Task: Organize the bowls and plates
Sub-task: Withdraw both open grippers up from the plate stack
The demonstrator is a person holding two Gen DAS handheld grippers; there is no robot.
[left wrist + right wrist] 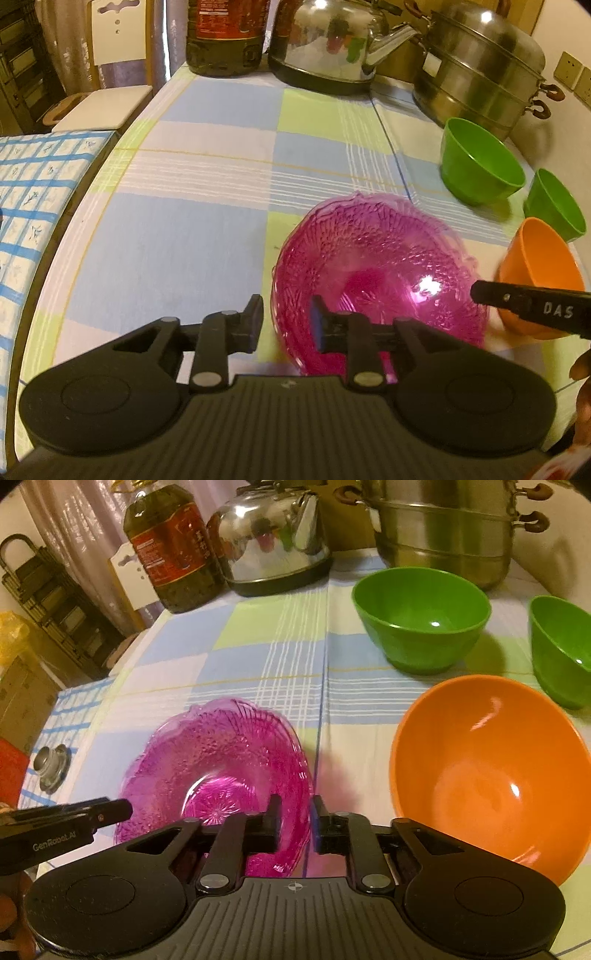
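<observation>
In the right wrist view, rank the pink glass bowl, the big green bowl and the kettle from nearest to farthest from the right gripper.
1. pink glass bowl, its rim at the right gripper, lower left.
2. big green bowl, beyond, to the right.
3. kettle, at the table's back, upper centre.

Warm dim light, fisheye warp, slight blur.

Matte black left gripper (286,325), ribbed housing, silver rivets, white lettering
</observation>
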